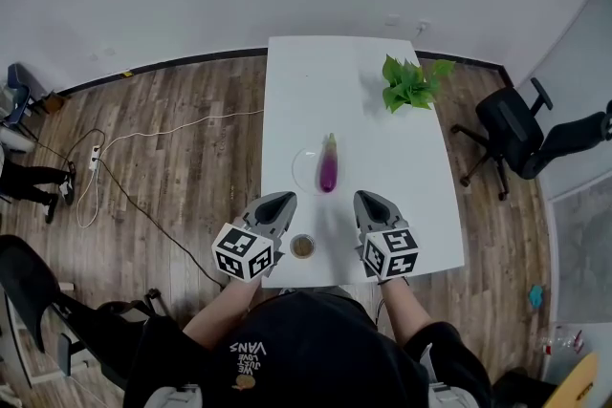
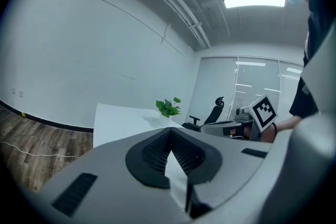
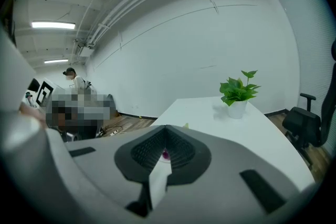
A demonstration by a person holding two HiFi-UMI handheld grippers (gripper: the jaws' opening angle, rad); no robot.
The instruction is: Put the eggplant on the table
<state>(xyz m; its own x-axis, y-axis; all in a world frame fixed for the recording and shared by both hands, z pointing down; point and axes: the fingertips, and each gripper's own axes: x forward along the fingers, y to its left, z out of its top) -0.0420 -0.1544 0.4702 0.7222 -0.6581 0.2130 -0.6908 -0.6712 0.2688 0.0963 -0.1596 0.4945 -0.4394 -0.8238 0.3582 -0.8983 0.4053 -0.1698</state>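
Head view: glossy purple eggplant (image 1: 328, 173) lies on the white rectangular table (image 1: 402, 167). Its long axis runs away from the person, with the pale green stem end far and the rounded end near. It overlaps the right rim of a clear round glass dish (image 1: 302, 169); can't tell whether it rests in the dish or beside it. Right gripper view shows only a purple sliver of it past the jaw gap. Small round cup (image 1: 302, 246) holds something brown, unclear what. Left gripper (image 1: 281, 202) and right gripper (image 1: 368, 201) flank the cup, both clenched and empty. Leafy green potted plant (image 1: 411, 83) stands at the far right.

"VANS", upside down, on the person's black garment (image 1: 287, 339); smaller print alongside, perhaps "LOVE"
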